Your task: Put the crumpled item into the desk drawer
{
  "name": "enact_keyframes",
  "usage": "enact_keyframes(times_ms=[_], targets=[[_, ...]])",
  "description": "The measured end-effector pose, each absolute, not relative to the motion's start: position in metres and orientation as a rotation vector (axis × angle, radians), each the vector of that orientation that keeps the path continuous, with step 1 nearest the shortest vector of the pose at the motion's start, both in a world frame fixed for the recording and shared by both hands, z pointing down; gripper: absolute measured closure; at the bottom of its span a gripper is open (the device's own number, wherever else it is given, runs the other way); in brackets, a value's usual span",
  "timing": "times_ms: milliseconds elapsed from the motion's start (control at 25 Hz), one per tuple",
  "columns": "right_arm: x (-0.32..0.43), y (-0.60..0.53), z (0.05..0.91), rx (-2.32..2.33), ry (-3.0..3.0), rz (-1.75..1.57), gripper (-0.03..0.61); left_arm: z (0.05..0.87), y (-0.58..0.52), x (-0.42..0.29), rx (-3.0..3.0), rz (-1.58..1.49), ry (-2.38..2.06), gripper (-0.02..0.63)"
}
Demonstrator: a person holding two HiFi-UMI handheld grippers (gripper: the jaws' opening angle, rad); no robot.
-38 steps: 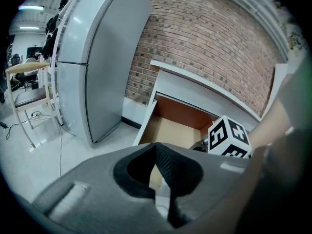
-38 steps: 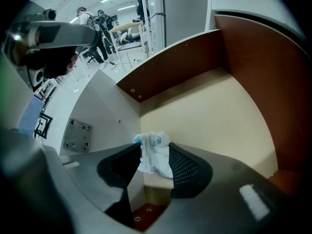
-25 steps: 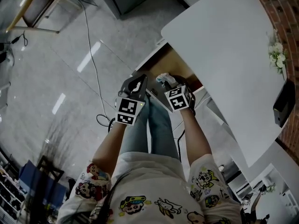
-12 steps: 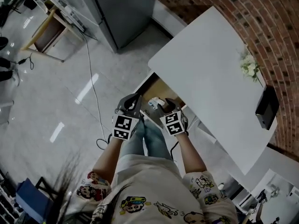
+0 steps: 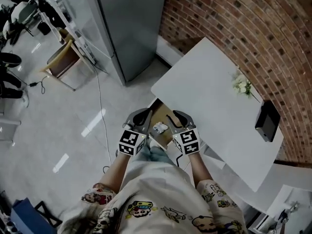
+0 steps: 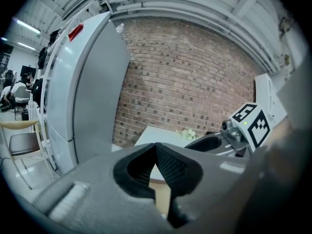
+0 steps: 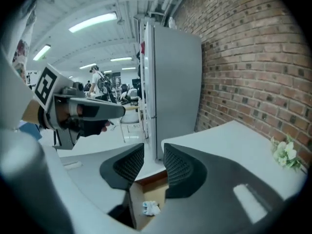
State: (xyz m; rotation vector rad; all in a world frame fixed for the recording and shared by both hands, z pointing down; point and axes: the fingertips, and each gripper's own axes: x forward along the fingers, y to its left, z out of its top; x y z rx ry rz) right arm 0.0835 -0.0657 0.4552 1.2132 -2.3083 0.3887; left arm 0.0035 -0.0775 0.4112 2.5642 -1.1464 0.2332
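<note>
The crumpled item (image 5: 160, 127), a small pale wad, lies on the wooden bottom of the open desk drawer (image 5: 166, 115) under the white desk (image 5: 209, 91). My left gripper (image 5: 142, 114) hovers at the drawer's left side. My right gripper (image 5: 178, 116) hovers at its right side. Both are above the item and clear of it. In the right gripper view the jaws (image 7: 154, 152) are closing with a gap and nothing between them, and the wad (image 7: 151, 207) sits below in the drawer (image 7: 144, 191). In the left gripper view the left gripper (image 6: 156, 146) has its tips touching and holds nothing.
A tall grey cabinet (image 5: 131, 28) stands beyond the desk's far left corner against a brick wall (image 5: 234, 28). White flowers (image 5: 242, 86) and a black box (image 5: 267, 121) rest on the desk's right part. A chair (image 5: 66, 62) stands on the tiled floor at left.
Both grippers have drawn back from the drawer toward me. The right gripper, close over the wad a second ago, is now apart from it; the wad stays in the drawer.
</note>
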Motion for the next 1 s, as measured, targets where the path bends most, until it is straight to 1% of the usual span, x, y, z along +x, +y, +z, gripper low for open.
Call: enact_keyframes(times_ms=[240, 440, 640, 1000], targets=[[0.101, -0.064, 0.359, 1.338, -2.489, 0.309, 0.472, 0.346, -0.061, 0.014, 2.648, 0.129, -1.118, 0.614], [0.111, -0.049, 0.308, 1.396, -2.609, 0.284, 0.489, 0.309, -0.047, 0.013, 2.692, 0.061, -1.120, 0.614], [0.124, -0.037, 0.283, 1.447, -2.690, 0.279, 0.511, 0.290, -0.034, 0.012, 2.712, 0.031, -1.141, 0.614], [0.136, -0.018, 0.266, 1.485, -2.747, 0.269, 0.568, 0.292, -0.021, 0.011, 2.682, 0.021, -1.145, 0.614]])
